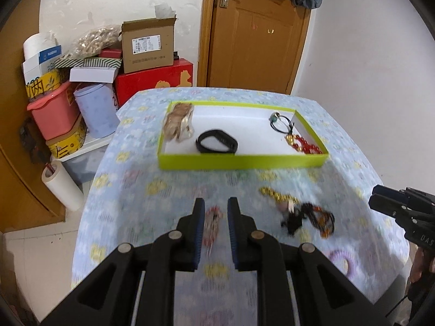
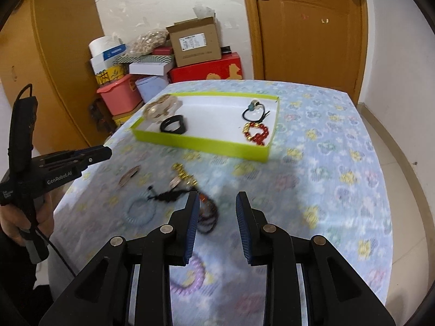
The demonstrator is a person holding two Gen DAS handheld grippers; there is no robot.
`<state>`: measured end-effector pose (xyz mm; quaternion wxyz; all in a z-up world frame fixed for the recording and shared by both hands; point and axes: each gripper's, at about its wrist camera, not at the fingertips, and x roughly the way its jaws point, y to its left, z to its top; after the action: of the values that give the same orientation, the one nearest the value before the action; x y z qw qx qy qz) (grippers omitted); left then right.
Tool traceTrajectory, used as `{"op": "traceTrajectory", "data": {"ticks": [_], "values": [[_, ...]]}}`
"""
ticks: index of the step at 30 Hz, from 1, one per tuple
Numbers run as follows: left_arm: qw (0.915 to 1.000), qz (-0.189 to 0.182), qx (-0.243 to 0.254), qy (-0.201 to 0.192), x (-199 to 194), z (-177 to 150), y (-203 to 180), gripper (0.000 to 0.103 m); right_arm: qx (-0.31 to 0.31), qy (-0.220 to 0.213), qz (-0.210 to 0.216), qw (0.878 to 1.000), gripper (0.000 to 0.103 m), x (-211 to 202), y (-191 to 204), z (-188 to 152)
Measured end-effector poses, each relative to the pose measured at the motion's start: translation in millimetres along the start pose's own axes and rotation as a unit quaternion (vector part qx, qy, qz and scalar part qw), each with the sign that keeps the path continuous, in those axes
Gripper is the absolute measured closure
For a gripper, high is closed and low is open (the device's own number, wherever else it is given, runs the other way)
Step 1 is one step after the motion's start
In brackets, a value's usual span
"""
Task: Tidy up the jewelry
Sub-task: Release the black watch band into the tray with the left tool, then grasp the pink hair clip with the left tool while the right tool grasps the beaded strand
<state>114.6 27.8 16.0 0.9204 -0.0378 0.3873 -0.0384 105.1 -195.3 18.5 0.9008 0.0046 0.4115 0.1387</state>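
A lime-green tray [image 1: 239,160] [image 2: 201,142] at the far side of the floral tablecloth holds a black band [image 1: 217,141], a beige bundle [image 1: 179,122], a green-beaded hair tie [image 1: 280,121] and a red bead bracelet [image 1: 304,144]. My left gripper [image 1: 216,205] is open above a small red-and-white clip [image 1: 212,225] [image 2: 130,175] that lies on the cloth. My right gripper [image 2: 217,201] is open with nothing between its fingers. Beside its left finger lies a dark beaded bracelet [image 2: 208,214]. A gold chain [image 2: 182,172], a black tassel [image 2: 165,197] and coil ties, blue [image 2: 141,212] and purple [image 2: 190,274], lie loose nearby.
Stacked boxes [image 1: 152,46] and a pink tub [image 1: 51,111] stand on the floor beyond the table's left edge, with a paper roll [image 1: 64,184] closer. A wooden door [image 1: 258,35] is behind the table. A hand [image 2: 16,222] holds the left gripper's handle.
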Motion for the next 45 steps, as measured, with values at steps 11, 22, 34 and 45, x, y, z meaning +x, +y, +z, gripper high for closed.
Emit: {"op": "traceTrajectory", "data": {"ticks": [11,22,34,45], "values": [[0.9999,-0.001,-0.008,0.008,-17,-32,3,0.085,-0.003,0.011,0.008,1.0,0.07,-11,13,-25],[0.9997,-0.006,-0.006,0.021,-10,-39,3,0.071,-0.007,0.021,0.016,1.0,0.07,-7,17,-31],[0.9994,-0.009,0.007,0.032,14,-33,6,0.071,-0.017,0.037,0.016,0.999,0.068,11,18,-27],[0.9984,-0.006,0.019,0.053,50,-26,9,0.071,-0.034,0.064,0.011,0.997,0.063,54,14,-17]]}}
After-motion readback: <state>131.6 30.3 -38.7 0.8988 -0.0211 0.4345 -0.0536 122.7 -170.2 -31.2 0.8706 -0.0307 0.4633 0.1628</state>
